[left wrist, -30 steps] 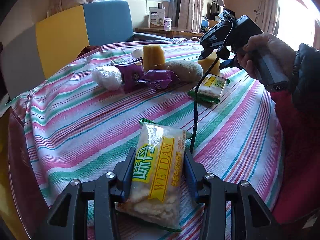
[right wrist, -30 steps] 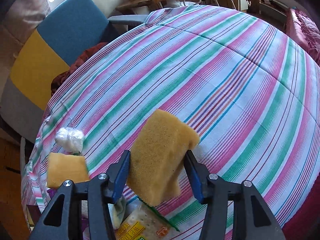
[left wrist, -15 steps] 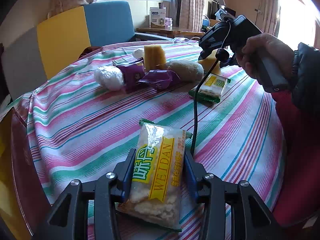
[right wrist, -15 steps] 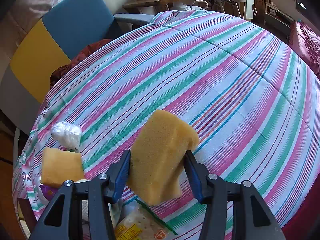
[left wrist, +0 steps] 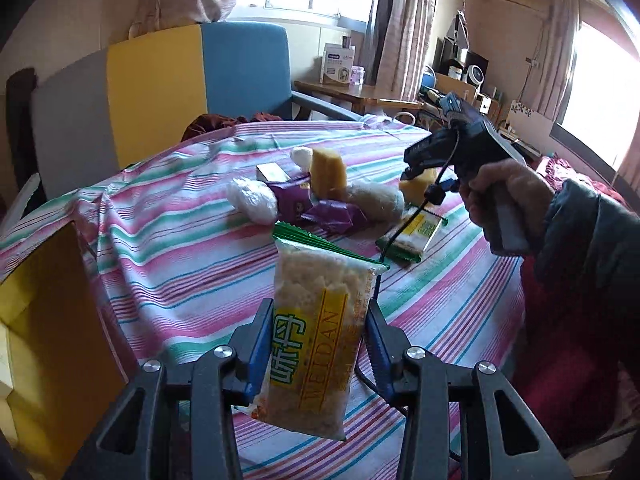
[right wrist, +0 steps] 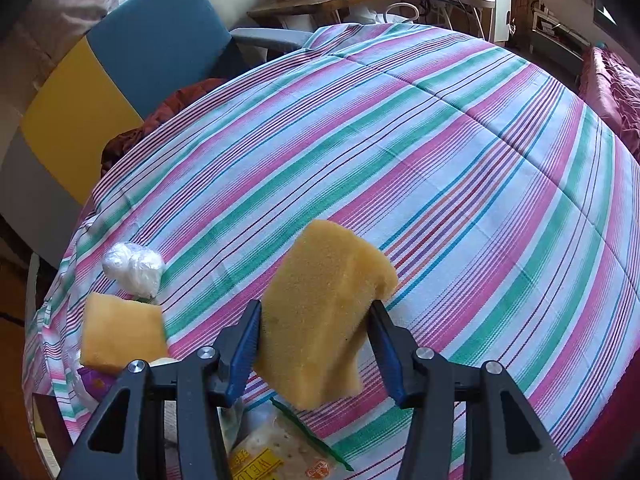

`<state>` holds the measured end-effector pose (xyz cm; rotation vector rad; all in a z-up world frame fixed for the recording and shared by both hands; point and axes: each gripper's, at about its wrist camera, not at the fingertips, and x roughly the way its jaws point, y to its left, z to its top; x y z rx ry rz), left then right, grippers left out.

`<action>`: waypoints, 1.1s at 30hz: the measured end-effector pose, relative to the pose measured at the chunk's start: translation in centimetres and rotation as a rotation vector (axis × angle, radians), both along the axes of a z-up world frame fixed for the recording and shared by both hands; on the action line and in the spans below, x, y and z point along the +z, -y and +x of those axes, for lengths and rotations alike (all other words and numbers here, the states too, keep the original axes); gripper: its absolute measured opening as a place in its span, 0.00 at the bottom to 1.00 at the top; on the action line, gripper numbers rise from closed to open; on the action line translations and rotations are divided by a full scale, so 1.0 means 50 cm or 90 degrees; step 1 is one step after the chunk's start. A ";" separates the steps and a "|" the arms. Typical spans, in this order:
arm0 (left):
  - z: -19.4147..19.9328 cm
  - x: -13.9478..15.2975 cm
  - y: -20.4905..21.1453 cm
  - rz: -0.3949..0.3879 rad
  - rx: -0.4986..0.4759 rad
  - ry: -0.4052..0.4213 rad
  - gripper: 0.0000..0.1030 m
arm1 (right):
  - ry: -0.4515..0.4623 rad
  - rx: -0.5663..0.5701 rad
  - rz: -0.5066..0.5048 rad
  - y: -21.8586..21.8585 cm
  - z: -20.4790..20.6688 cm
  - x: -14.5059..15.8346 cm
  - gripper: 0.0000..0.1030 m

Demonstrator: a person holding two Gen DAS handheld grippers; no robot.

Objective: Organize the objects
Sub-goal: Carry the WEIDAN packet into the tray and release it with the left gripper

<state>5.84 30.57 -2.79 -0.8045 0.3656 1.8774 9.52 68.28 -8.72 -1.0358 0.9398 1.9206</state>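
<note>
The left gripper (left wrist: 318, 344) was clenched on a clear plastic snack packet with a yellow label and green sealed end (left wrist: 316, 332), its blue pads pressing both long sides; the packet was held clear above the round table under a pink, green and white striped cloth (left wrist: 192, 272), near the table's near edge. The right gripper (right wrist: 316, 344), gripped by a person's hand (left wrist: 504, 196), was grasping a yellow foam sponge block (right wrist: 324, 312) between its blue pads, lifted off the cloth.

Toward the table's far left edge lay a loose cluster: a second yellow sponge (left wrist: 328, 170) standing upright, a crumpled ball of clear plastic wrap (left wrist: 252, 200), purple wrappers (left wrist: 316, 208) and a pale fuzzy lump (left wrist: 376, 200). A second snack packet of the same kind (left wrist: 412, 234) lay flat on the cloth just beside that cluster. A yellow and blue chair (left wrist: 196, 76) stood behind the table's far edge.
</note>
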 end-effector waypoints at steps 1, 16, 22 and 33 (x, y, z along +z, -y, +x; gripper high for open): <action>-0.006 0.016 0.015 0.002 0.015 -0.005 0.42 | 0.001 0.001 0.001 0.000 0.000 0.000 0.51; -0.141 0.078 0.370 -0.044 0.348 -0.034 0.42 | 0.038 0.028 0.048 0.022 -0.016 0.006 0.51; -0.161 0.062 0.442 -0.057 0.409 -0.027 0.42 | 0.046 0.033 0.061 0.027 -0.015 0.010 0.51; -0.189 0.016 0.499 -0.072 0.448 0.034 0.42 | 0.056 0.041 0.072 0.032 -0.010 0.012 0.51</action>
